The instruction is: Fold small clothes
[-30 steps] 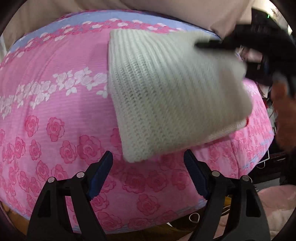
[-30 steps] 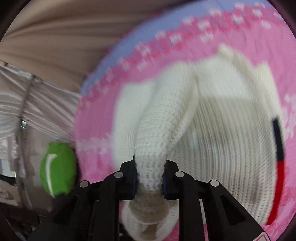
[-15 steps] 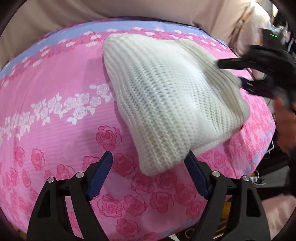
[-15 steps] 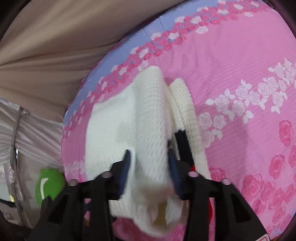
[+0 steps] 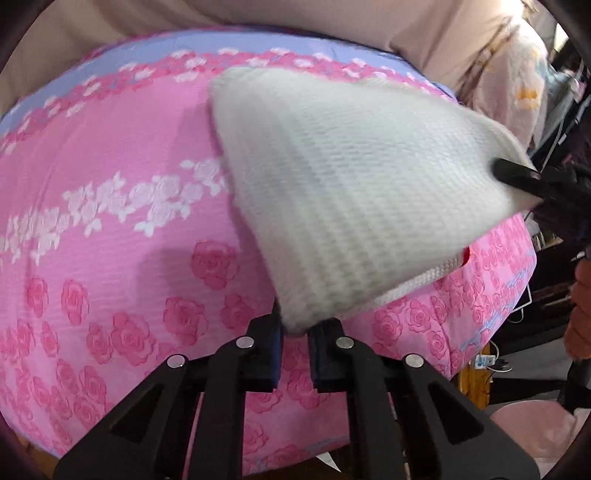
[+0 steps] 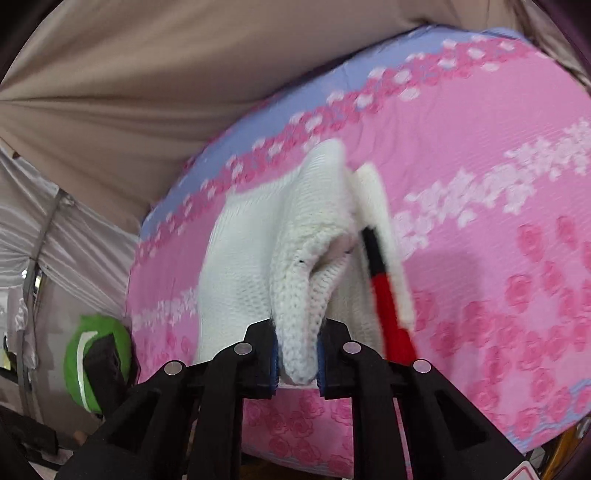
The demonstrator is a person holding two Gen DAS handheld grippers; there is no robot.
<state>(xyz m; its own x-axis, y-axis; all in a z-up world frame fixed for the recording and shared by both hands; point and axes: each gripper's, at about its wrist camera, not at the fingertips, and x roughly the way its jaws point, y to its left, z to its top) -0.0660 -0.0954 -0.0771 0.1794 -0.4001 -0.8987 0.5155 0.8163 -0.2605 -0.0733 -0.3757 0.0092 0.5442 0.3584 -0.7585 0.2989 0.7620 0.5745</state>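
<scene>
Just ahead of my left gripper [image 5: 295, 341], in the left wrist view, the white knitted garment [image 5: 354, 192] spreads away over the pink rose-patterned bed cover [image 5: 110, 229]. The blue-padded fingers are closed on the garment's nearest corner, which bunches between them. From there the knit rises forward and to the right, lifted off the cover along its near edge, with a sliver of red showing under its right side. At the far right corner I see my right gripper [image 5: 517, 177] as a dark shape touching the cloth; from this side I cannot tell how its fingers stand. A beige curtain [image 5: 295, 18] hangs beyond the bed.

Between the fingers of my right gripper [image 6: 297, 356], in the right wrist view, a thick fold of the same white knit [image 6: 295, 258] is pinched tight, the pads pressing it from both sides. The garment runs forward from the grip and lies on the pink cover [image 6: 480, 147]. Just right of the pinched fold a red and black strip [image 6: 384, 291] runs along the garment's edge. Off to the left of the gripper, beyond the bed's side, sits a bright green rounded object [image 6: 85, 354], blurred.
</scene>
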